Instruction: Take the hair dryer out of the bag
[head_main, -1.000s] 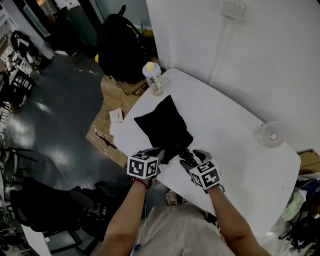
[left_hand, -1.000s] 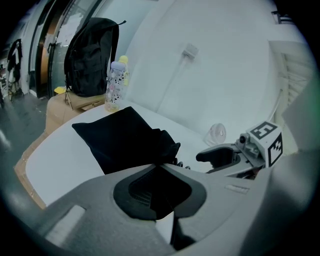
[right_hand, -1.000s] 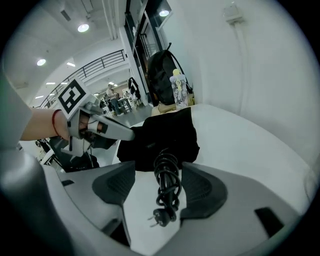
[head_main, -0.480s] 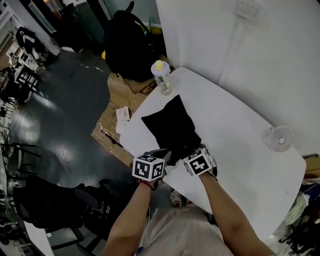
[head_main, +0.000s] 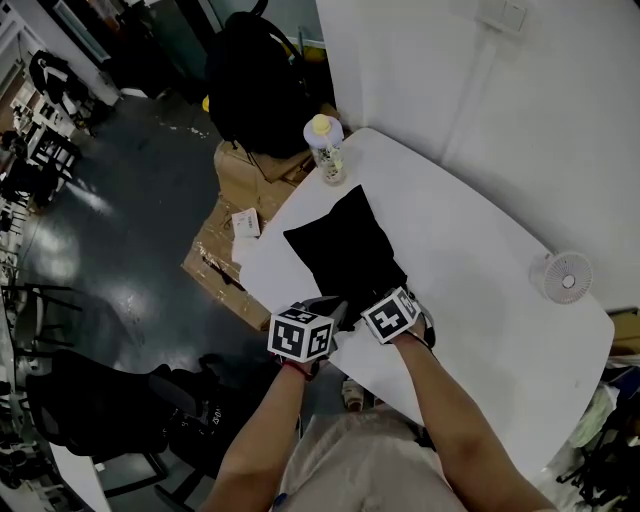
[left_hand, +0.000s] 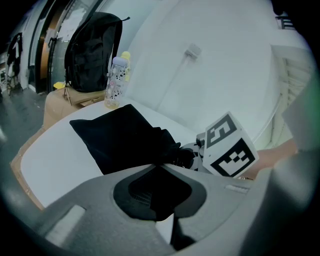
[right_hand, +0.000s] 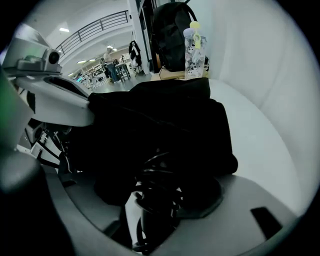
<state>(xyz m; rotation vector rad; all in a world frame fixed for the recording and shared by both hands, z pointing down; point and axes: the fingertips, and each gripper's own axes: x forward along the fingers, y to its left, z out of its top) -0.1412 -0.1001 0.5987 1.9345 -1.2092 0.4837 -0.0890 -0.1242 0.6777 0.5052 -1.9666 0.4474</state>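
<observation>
– Black cloth is all I see ahead of the left jaws. What are they doing?

– The left gripper (left_hand: 159, 190) has its jaws pressed together on the near edge of the bag (head_main: 345, 250), at its mouth. The rest of the bag stretches flat away from those jaws across the white table (head_main: 480, 300).

– And the right gripper (right_hand: 159, 197)?

– Its jaws stand spread and have just been closing a little. The hair dryer's coiled cord (right_hand: 152, 170) sits right between them, at the bag's mouth, and I cannot see the pads pressing on it.

– What differs from a second ago?

– The right gripper was back from the bag's mouth, off to the side. Now it has tipped down and come in over the opening, just beside the left one. The left gripper has kept its place and its pinch, and the bag lies as it did.

– What is in the bag?

– Only the cord shows at the opening. The dryer's body is lost in the dark cloth beyond the right jaws, so I cannot make it out.

– Anything else past the jaws?

– A bottle (head_main: 327, 150) with a yellow cap stands upright beyond the bag's far corner.
</observation>
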